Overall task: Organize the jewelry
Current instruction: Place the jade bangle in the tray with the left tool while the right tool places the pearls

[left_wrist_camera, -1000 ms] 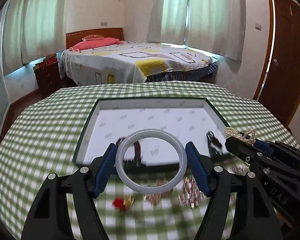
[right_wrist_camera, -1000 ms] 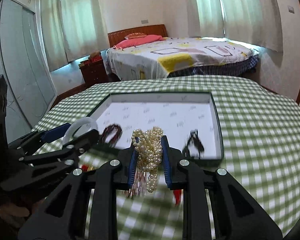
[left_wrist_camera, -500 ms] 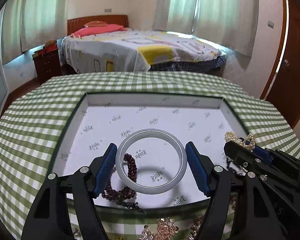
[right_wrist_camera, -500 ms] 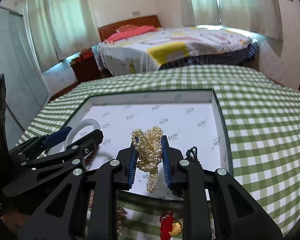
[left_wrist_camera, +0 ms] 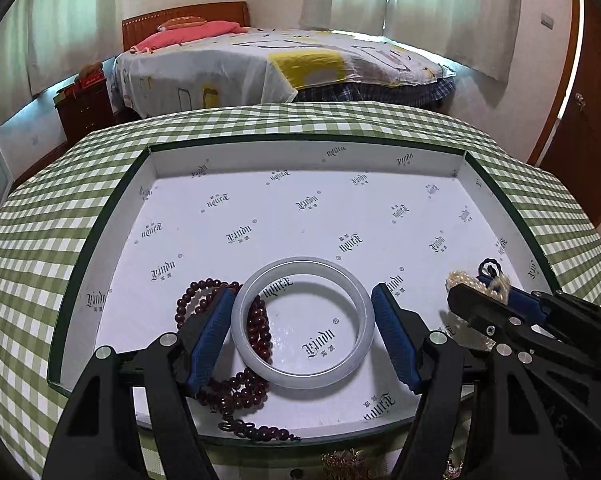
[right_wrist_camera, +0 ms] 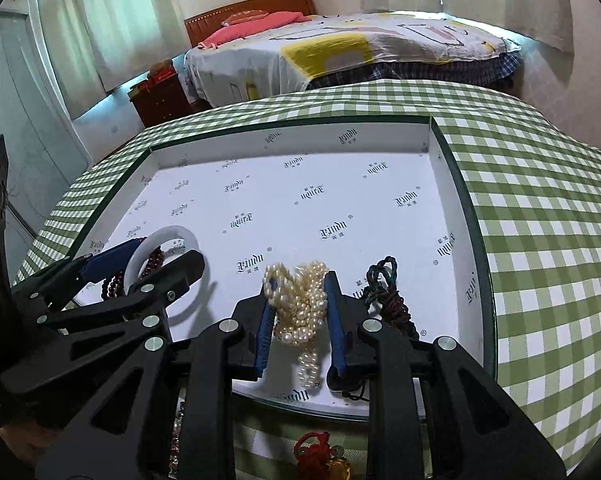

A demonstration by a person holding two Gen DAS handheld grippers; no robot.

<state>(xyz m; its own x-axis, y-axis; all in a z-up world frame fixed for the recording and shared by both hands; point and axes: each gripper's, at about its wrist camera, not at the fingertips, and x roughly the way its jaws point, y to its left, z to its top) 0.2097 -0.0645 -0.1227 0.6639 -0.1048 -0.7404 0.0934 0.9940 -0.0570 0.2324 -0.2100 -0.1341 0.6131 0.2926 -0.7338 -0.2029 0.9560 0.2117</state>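
Where a second ago the left gripper [left_wrist_camera: 302,334] hung over the checked tablecloth [left_wrist_camera: 36,232] with loose trinkets under it, the left wrist view now has it low inside the white box [left_wrist_camera: 112,216], its blue pads just off the pale bangle [left_wrist_camera: 303,322] on either side, so the jaws look apart and the bangle seems to lie on the printed liner, overlapping a string of dark red beads [left_wrist_camera: 256,332] at the near left. The right gripper [left_wrist_camera: 480,284] sits close by at the right, pearls showing at its tip, with a dark cord [left_wrist_camera: 489,268] beyond it. Most of the box floor toward the far wall is bare; the near rim lies right under the gripper's arms. From the right wrist view, the right gripper [right_wrist_camera: 300,316] has likewise crossed from the cloth into the box, and its jaws, tight on the pearl necklace [right_wrist_camera: 302,304] half a second back, now stand wider, the pearls bunched loosely between the pads and trailing down to the liner. The knotted dark cord [right_wrist_camera: 388,292] lies just to its right, near the right wall [right_wrist_camera: 466,240]. The left gripper [right_wrist_camera: 162,254] and bangle [right_wrist_camera: 160,248] sit to the left, close but apart. A red and gold charm [right_wrist_camera: 324,456] rests on the cloth below the near rim.
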